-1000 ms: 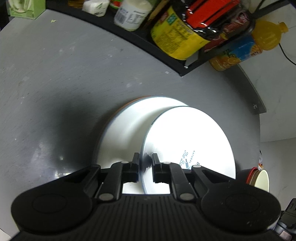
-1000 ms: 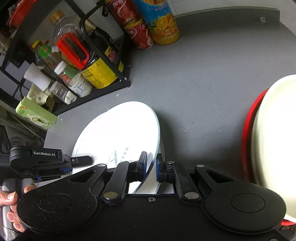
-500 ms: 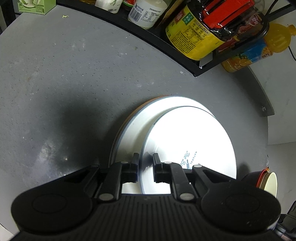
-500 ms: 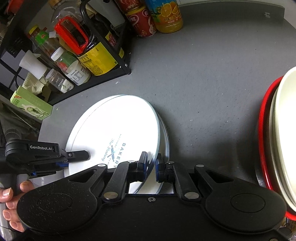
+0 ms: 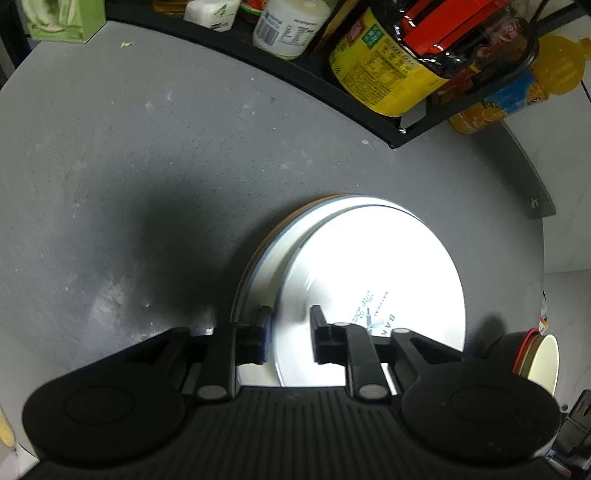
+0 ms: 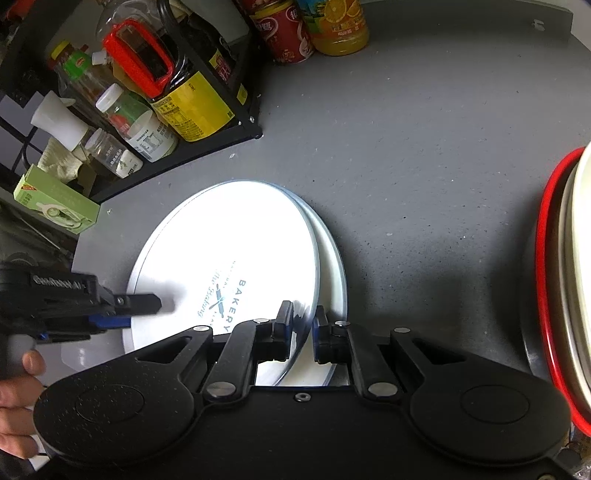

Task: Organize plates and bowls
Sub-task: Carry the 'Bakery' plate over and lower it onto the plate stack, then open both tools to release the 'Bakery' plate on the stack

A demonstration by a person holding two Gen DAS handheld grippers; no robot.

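Gleaming white bakery plate (image 6: 229,258) overlaps a larger plate (image 6: 332,258).

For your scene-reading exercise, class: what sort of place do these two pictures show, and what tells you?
Probably a home kitchen counter. A black rack holds sauce and seasoning bottles, an orange juice bottle stands on the grey worktop, and white plates are stacked there.

Top plate (image 6: 236,258): lies on the lower plate (image 6: 332,266), shifted toward the left gripper's side.
Plate stack: on the countertop (image 6: 424,166), in front of the rack (image 6: 207,147).
Rack: at the back, jars and bottles on it.
Juice bottle (image 6: 340,26): behind, just beside the can (image 6: 288,37).
Bowl stack (image 6: 565,280): right of the plates, well apart.
Box (image 6: 55,203): left of the rack.
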